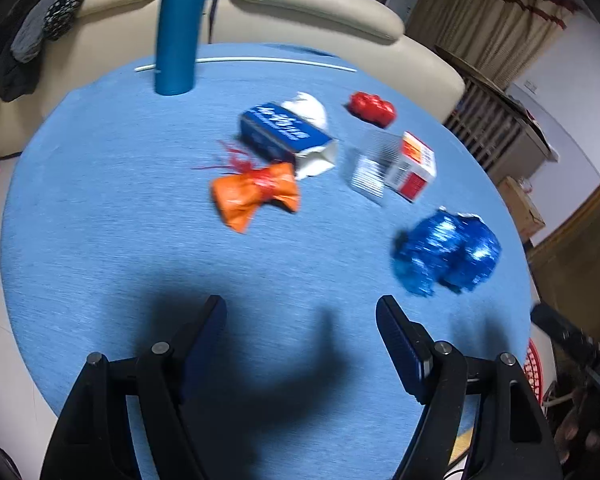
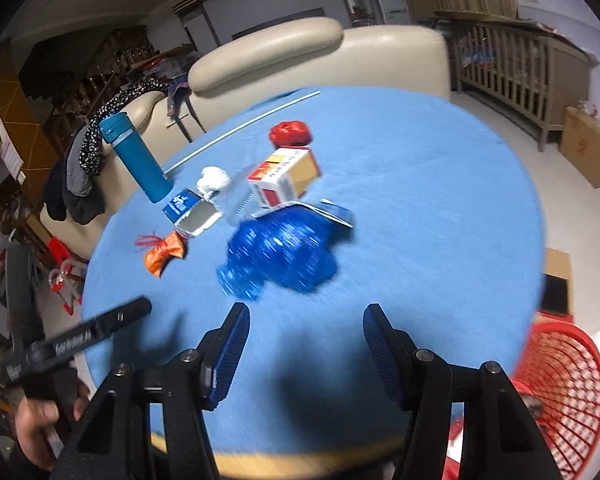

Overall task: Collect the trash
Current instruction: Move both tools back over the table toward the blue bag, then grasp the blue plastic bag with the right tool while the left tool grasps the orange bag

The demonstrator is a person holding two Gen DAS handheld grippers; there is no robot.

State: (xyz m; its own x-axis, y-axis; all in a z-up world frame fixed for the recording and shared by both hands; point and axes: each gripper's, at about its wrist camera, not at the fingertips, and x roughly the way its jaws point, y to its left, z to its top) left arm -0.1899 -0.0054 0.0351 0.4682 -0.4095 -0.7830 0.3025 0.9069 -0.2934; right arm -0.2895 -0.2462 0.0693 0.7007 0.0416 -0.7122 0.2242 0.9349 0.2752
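The crumpled blue foil wrapper point(image 2: 278, 250) lies on the blue table point(image 2: 440, 200) just above the right claw point(image 2: 306, 330), in the middle of that view, its long axis running left to right. In the left claw's point(image 1: 300, 320) view it sits off at the right edge. Both claws gape wide and empty, so the right looks nearer, with the red basket point(image 2: 560, 380) at lower right.

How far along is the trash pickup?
Barely started. Both hand-held grippers, left and right, are open and empty. Blue wrapper, orange wrapper, two boxes and red piece remain on the table; red basket waits.
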